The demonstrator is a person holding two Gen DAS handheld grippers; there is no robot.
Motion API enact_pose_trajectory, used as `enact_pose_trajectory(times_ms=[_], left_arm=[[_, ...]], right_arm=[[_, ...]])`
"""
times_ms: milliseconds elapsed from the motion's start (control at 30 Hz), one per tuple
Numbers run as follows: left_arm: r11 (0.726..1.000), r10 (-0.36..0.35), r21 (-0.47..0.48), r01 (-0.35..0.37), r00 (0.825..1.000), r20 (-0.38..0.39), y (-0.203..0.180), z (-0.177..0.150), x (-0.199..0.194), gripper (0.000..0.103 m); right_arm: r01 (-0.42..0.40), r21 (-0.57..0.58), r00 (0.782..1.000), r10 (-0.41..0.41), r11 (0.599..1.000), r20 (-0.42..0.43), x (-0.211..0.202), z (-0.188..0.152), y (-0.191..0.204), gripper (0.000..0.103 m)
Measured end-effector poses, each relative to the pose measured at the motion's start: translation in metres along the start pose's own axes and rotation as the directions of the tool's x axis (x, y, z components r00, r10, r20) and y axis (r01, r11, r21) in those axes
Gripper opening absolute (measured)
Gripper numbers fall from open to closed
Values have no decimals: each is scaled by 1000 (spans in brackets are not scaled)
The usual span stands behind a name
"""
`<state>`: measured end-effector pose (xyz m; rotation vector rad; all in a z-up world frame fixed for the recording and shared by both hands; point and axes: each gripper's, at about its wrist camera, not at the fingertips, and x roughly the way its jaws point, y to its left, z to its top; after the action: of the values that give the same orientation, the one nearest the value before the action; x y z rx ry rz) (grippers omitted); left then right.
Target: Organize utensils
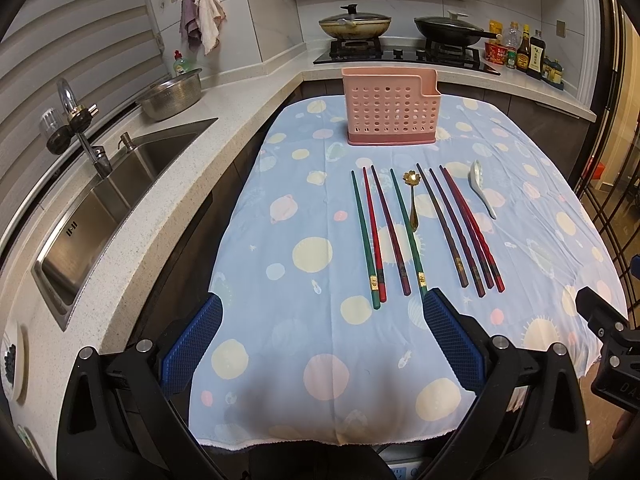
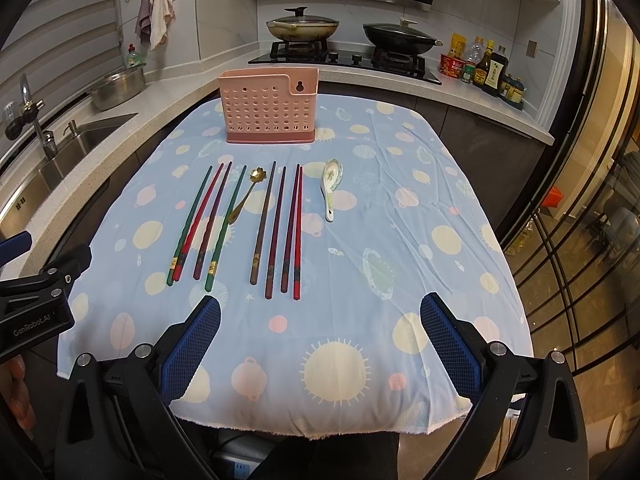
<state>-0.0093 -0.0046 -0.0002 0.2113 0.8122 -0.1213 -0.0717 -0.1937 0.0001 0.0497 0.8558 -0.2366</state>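
The left tool [image 1: 322,308] hangs over the near end of the table [image 1: 280,360] with its blue pads [image 1: 452,340] spread wide and nothing between them; the right tool [image 2: 320,308] hangs beside it, also wide apart and holding nothing.

A blue cloth [image 2: 400,240] with dots and suns covers the table; a pink holder [image 2: 269,106] with many holes stands upright at the far end, and from here its inside cannot be seen.

Eight chopsticks [image 2: 276,232] lie flat in a row in the middle of the cloth, thin tips toward the holder; four green and red ones are on the left, four dark and red ones on the right; a gold spoon [image 2: 246,196] with a flower bowl lies between the two groups, touching a green stick; a white spoon [image 2: 331,188] lies just right of the row, apart from it.

Past the table are a sink [image 1: 120,184], a steel bowl [image 1: 172,94], two pans [image 2: 302,26] on a stove and some bottles [image 2: 486,66].
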Motion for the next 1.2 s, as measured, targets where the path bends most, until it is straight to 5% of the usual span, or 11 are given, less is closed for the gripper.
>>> enact_pose_trajectory(times_ms=[400, 700, 1200], left_arm=[[990, -100, -114, 88, 989, -106, 15, -4, 45, 96], [992, -88, -103, 68, 974, -206, 9, -6, 115, 96], [997, -60, -68, 43, 963, -263, -3, 4, 167, 96]], right_arm=[[-35, 68, 998, 38, 997, -46, 32, -6, -18, 96], [-29, 87, 994, 37, 996, -98, 65, 0, -24, 96], [-61, 72, 988, 71, 995, -135, 98, 22, -9, 96]])
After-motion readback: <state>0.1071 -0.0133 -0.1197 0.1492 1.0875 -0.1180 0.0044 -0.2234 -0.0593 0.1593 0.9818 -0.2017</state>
